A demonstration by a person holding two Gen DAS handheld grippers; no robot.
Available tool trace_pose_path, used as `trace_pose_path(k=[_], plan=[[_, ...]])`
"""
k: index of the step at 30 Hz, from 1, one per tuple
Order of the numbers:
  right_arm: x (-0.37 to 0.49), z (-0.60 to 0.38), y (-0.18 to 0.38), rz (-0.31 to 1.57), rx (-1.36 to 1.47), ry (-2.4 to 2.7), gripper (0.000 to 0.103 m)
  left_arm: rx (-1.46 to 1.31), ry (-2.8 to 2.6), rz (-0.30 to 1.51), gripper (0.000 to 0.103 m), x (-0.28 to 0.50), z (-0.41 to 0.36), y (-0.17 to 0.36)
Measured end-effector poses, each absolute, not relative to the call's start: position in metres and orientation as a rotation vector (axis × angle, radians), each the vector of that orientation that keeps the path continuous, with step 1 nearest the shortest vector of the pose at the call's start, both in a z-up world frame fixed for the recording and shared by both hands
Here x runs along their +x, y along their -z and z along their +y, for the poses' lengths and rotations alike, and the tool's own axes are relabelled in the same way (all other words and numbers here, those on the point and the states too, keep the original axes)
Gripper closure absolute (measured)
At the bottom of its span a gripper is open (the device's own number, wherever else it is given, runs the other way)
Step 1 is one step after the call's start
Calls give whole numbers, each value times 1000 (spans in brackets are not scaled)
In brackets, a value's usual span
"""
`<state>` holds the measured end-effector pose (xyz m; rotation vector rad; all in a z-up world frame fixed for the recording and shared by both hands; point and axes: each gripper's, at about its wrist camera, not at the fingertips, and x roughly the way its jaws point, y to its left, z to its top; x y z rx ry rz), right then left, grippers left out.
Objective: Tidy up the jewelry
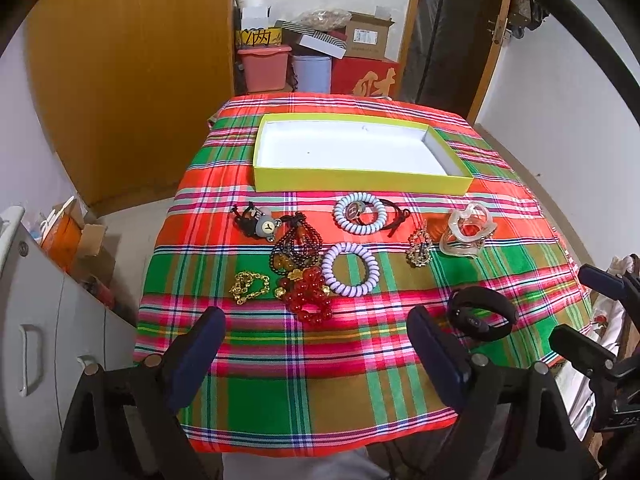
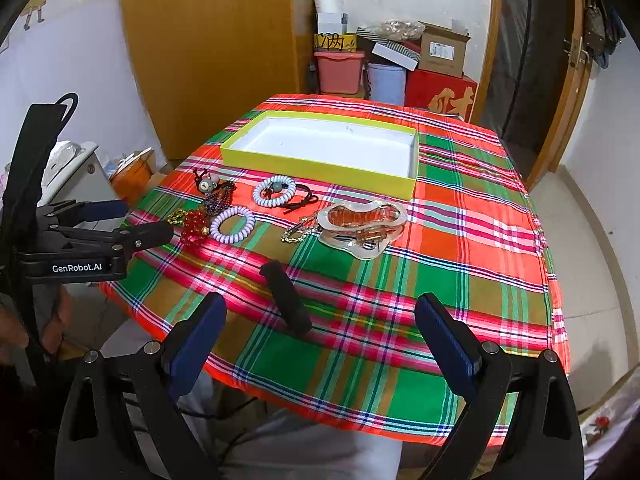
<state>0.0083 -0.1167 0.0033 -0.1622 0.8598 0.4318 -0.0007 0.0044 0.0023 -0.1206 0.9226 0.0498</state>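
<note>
A shallow yellow box (image 1: 360, 180) with a white inside stands empty at the far side of the plaid cloth; it also shows in the right wrist view (image 2: 320, 164). In front of it lie jewelry pieces: a red bead bracelet (image 1: 308, 292), a gold chain (image 1: 248, 286), dark beads (image 1: 296, 248), two lilac coil bands (image 1: 346, 268), a clear hair claw (image 1: 466, 232) and a black wristband (image 1: 482, 314). My left gripper (image 1: 316, 328) is open and empty above the cloth's near part. My right gripper (image 2: 320, 316) is open and empty, with the black wristband (image 2: 286, 298) lying between its fingers' line.
A bear charm (image 1: 266, 226), a black hair tie (image 1: 390, 214) and a gold brooch (image 1: 418, 248) also lie on the cloth. A grey cabinet (image 1: 48, 320) stands left of the table. Boxes and bins (image 1: 312, 60) are stacked behind it by a wooden wardrobe.
</note>
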Motion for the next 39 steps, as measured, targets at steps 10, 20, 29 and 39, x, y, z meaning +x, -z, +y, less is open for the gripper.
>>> trace_pose_path(k=[10, 20, 29, 39], plan=[[7, -116, -6, 843, -184, -437, 7, -148, -39, 913, 10, -2, 10, -5], [8, -109, -5, 828, -217, -446, 8, -186, -22, 917, 19, -1, 16, -2], [16, -100, 1, 839, -237, -462, 18, -230, -22, 910, 28, 0, 35, 4], [31, -86, 19, 895, -256, -507, 37, -245, -35, 941, 28, 7, 57, 21]])
